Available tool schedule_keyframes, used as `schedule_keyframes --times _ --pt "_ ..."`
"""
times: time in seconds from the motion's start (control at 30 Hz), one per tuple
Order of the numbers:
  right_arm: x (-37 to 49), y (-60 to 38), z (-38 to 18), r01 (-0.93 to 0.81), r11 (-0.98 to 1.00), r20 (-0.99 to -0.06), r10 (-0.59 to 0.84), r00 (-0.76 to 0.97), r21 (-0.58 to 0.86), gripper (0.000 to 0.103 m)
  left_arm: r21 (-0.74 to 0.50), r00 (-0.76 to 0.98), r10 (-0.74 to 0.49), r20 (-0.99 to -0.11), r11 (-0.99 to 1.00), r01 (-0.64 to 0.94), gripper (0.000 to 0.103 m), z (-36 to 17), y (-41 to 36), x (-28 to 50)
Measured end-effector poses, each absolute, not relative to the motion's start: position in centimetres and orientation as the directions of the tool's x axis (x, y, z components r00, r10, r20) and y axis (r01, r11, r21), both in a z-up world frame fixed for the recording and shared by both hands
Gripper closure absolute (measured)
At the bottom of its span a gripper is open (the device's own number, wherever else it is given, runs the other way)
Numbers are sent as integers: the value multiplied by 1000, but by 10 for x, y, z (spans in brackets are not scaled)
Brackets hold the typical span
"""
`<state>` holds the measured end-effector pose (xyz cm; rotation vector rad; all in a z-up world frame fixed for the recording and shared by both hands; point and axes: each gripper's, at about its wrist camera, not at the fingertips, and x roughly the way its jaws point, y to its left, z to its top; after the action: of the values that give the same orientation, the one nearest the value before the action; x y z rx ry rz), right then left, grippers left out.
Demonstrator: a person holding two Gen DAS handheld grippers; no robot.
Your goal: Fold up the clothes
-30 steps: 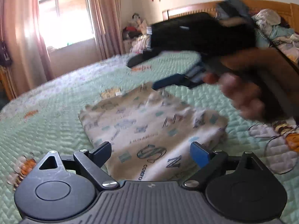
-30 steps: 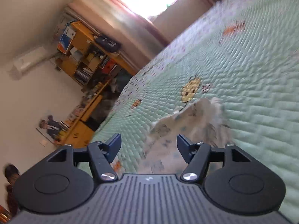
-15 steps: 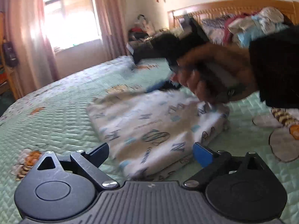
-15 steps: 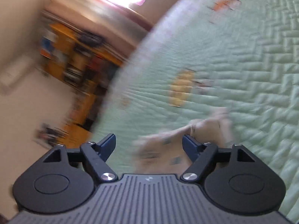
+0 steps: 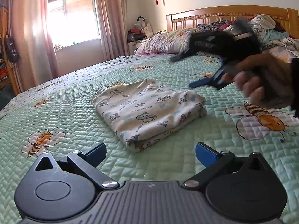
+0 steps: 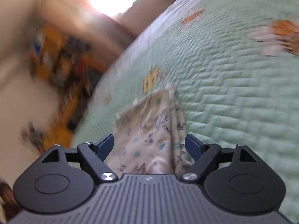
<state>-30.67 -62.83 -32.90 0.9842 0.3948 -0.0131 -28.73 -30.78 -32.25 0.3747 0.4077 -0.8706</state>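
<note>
A folded cream garment [image 5: 149, 112] printed with letters lies flat on the green quilted bedspread [image 5: 56, 115]. My left gripper [image 5: 150, 155] hovers just short of its near edge, jaws wide and still opening, nothing between them. In the left wrist view my right gripper [image 5: 188, 70], held by a hand [image 5: 261, 85], hangs blurred above the bed beyond the garment's far right corner. In the right wrist view that gripper [image 6: 149, 143] has its jaws opening; the garment [image 6: 149, 123] lies below and ahead of the fingers, and the pads do not press on it.
A heap of unfolded clothes [image 5: 267, 29] sits against the wooden headboard [image 5: 224, 13], with a pillow [image 5: 164, 41] to its left. A window with pink curtains [image 5: 110, 18] is at the back. A blurred orange shelf [image 6: 56, 59] stands past the bed edge.
My left gripper drew back, so the garment now lies farther ahead. The right gripper swung off the garment to the right and its jaws widened.
</note>
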Motion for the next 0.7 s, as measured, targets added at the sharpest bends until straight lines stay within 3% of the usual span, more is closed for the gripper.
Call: schedule_keyframes --times 0.07,0.2,0.4,0.53,0.6,0.7 --pt "-331 -619 -321 163 574 -303 157 940 802 18 126 574 -651 -496 600 790 1 -321 -305 -283" --pt "-359 -604 -339 217 504 -342 168 925 836 17 -58 538 -657 -528 660 749 1 -314 -296 -264" --pt "-389 -599 -362 198 358 -272 169 947 913 17 -285 480 -696 -534 682 673 1 -300 -281 -235" --pt "-392 -598 -361 228 313 -294 183 938 922 17 -417 447 -712 -542 690 592 1 -291 -273 -220" --pt "-393 -585 -357 253 311 -322 197 926 916 17 -441 442 -694 -569 711 548 1 -291 -271 -223" --pt "-397 -560 -339 364 366 -441 152 885 857 17 -358 469 -612 -637 773 523 1 -287 -273 -241"
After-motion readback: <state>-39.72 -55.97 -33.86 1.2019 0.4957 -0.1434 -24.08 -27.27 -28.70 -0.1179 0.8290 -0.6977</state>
